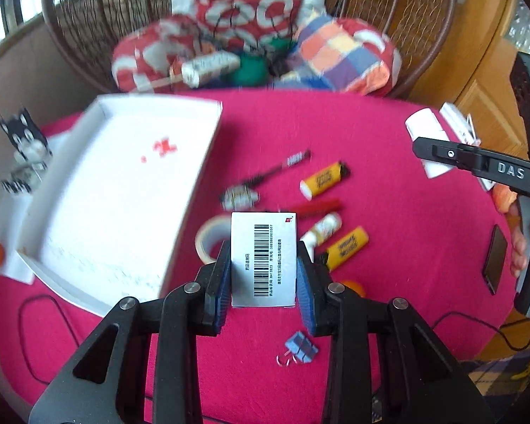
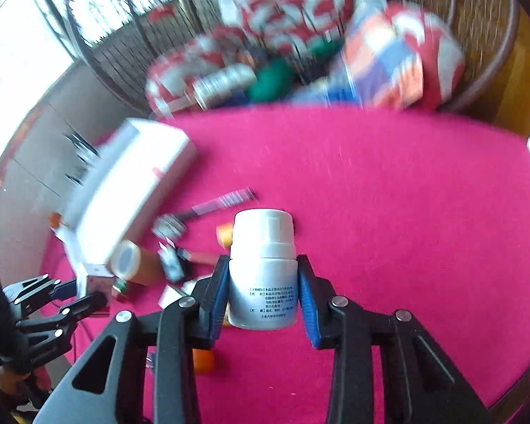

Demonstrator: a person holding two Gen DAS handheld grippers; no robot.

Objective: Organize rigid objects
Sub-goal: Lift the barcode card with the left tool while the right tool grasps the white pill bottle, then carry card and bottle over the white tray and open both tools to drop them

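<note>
The left gripper [image 1: 263,275] has its jaws clenched on a small white cardboard box with a barcode [image 1: 263,259], held upright above the tabletop [image 1: 388,212], long axis pointing away from the camera. The right gripper [image 2: 263,291] grips a white plastic pill bottle [image 2: 263,268], cap pointing away from the camera. The shallow white cardboard tray [image 1: 123,198] at the left looks empty. Yellow lighters [image 1: 324,179], a tape roll [image 1: 212,236] and a blue binder clip [image 1: 300,348] lie on the pink cloth. Beyond it stands a wicker chair [image 1: 388,3] piled with cushions.
</note>
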